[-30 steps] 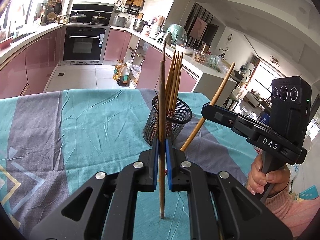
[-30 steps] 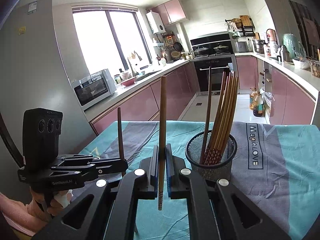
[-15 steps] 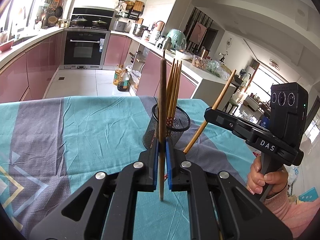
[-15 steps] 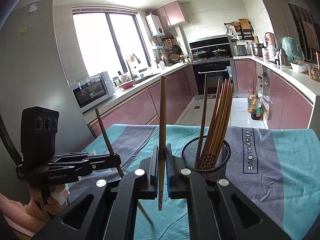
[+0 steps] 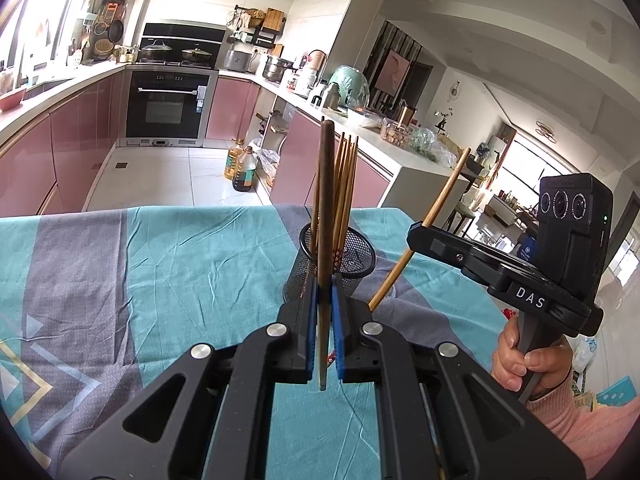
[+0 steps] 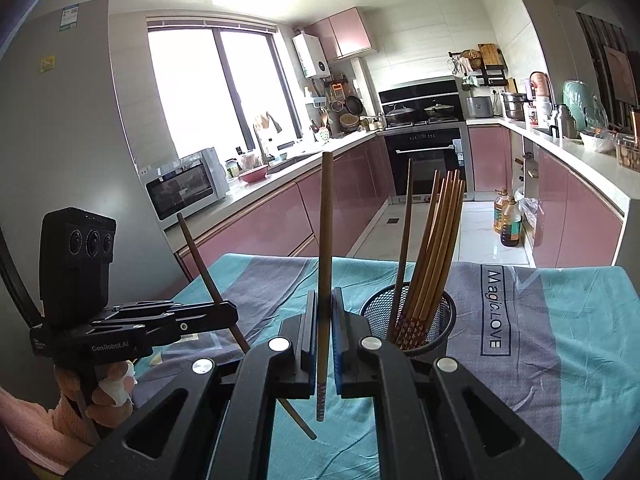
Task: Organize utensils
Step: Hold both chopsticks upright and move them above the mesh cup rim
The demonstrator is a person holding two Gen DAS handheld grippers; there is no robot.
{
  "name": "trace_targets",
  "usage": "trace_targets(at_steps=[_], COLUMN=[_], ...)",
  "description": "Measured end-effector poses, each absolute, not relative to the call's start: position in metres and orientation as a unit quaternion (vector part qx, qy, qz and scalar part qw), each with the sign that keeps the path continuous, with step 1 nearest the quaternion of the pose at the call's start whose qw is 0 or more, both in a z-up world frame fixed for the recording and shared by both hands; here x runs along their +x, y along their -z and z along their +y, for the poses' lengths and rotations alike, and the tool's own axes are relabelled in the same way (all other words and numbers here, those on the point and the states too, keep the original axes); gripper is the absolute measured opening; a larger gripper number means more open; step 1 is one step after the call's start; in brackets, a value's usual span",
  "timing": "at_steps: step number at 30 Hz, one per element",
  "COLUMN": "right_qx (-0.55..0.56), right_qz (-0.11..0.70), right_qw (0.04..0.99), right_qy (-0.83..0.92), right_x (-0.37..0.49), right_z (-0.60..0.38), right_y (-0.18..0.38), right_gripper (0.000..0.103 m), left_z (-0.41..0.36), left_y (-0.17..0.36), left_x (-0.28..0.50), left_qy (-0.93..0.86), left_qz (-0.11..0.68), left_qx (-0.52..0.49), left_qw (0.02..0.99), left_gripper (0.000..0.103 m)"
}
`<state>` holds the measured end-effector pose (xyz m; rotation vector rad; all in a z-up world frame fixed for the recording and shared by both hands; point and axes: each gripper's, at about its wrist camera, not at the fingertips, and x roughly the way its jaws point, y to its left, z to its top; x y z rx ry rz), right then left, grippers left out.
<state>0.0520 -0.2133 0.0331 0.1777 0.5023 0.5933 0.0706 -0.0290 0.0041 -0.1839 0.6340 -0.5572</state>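
Left claw (image 5: 324, 332) clenches a dark chopstick (image 5: 325, 208) upright — right claw (image 6: 323, 340) grips its chopstick (image 6: 325, 248) likewise — beside the mesh holder (image 6: 408, 320).

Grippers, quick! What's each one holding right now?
Left gripper: shut on a dark chopstick.
Right gripper: shut on a brown chopstick.

The black wire-mesh cup (image 6: 408, 320) stands on the desk (image 6: 560, 360) under a teal-and-grey cloth and holds a bundle of brown wooden chopsticks (image 6: 434, 248) leaning together. Before the cup, the left tongs (image 5: 324, 320) pinch a dark wooden chopstick (image 5: 325, 200) upright. Right of the cup, the right tongs (image 5: 416, 236) hold a light wooden chopstick (image 5: 436, 212) slanting away from it.
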Motion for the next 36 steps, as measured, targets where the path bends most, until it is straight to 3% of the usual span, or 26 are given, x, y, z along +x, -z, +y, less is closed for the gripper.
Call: trace_targets(at_steps=[36], right_qx=[0.078], right_qz=[0.233], right_qw=[0.925], right_qy=[-0.289], right_x=[0.056], right_z=[-0.213], right_y=[-0.045], right_gripper=[0.005], left_z=[-0.037], left_y=[-0.02], left_x=[0.07], left_qy=[0.27], left_qz=[0.291], left_qx=[-0.073], left_qw=[0.915], left_gripper=[0.007])
